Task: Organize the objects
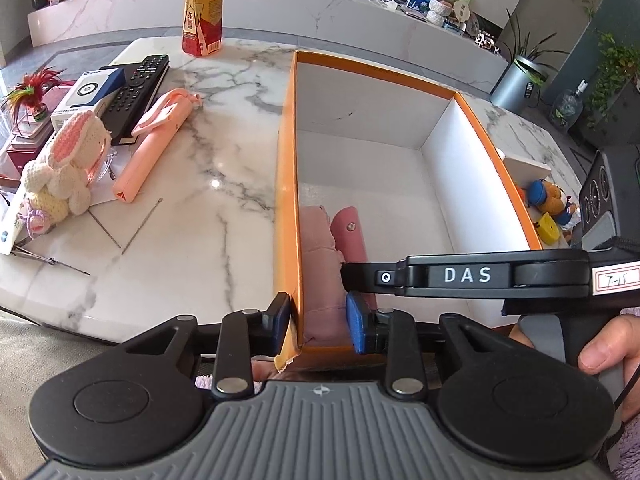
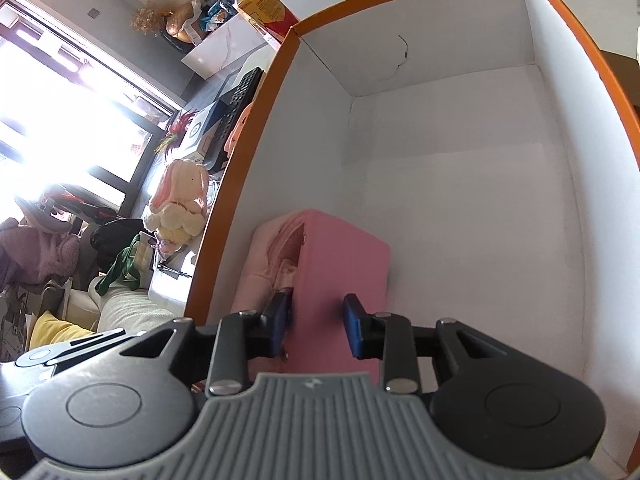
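An orange-rimmed white cardboard box (image 1: 286,184) lies open on the marble table. My left gripper (image 1: 318,326) straddles the box's near left corner, one finger outside the wall, one inside, with a gap between the pads. Inside lie a pale pink soft pouch (image 1: 320,264) and a pink case with a snap (image 1: 352,232). My right gripper (image 2: 318,326) reaches into the box (image 2: 248,132) from the right and closes around the pink case (image 2: 340,280), beside the pouch (image 2: 260,276). The right gripper body also shows in the left wrist view (image 1: 460,276).
Left of the box lie a pink folded stick (image 1: 152,144), a black remote (image 1: 138,84), a crocheted bunny (image 1: 68,164), thin metal picks (image 1: 140,226) and a drink bottle (image 1: 203,12). Small toys (image 1: 552,208) sit right of the box. A sofa (image 2: 120,308) is at the left.
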`<state>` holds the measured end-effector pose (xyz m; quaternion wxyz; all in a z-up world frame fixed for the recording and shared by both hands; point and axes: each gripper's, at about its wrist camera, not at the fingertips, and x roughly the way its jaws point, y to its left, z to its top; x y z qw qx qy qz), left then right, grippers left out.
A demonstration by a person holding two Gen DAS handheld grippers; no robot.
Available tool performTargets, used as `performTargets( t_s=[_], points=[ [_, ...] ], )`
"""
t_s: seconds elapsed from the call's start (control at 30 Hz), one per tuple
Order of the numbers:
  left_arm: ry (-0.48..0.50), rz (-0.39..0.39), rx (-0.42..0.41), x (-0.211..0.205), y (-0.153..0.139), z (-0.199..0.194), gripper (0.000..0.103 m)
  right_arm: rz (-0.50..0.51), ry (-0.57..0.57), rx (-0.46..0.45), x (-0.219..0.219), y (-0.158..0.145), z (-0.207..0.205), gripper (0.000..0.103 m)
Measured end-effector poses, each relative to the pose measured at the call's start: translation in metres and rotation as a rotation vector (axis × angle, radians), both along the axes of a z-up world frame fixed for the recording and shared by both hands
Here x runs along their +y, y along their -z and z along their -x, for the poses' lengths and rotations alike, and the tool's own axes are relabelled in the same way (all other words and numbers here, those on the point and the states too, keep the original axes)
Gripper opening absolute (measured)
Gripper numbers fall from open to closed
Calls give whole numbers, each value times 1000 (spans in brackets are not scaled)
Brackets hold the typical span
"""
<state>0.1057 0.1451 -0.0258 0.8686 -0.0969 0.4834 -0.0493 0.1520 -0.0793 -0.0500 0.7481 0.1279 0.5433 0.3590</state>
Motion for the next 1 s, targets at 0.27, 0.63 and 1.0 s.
performTargets(
  t_s=[0.27, 0.63, 1.0],
  points=[
    [-18, -8, -41, 4, -11, 2, 45, -28, 5, -14, -6, -7, 0, 39],
    [-22, -23, -55, 3, -15, 3, 45, -13, 3, -72, -9, -14, 3, 30],
    [21, -79, -40, -7, -10, 2, 24, 175, -89, -226, 13, -23, 19, 18]
  ],
)
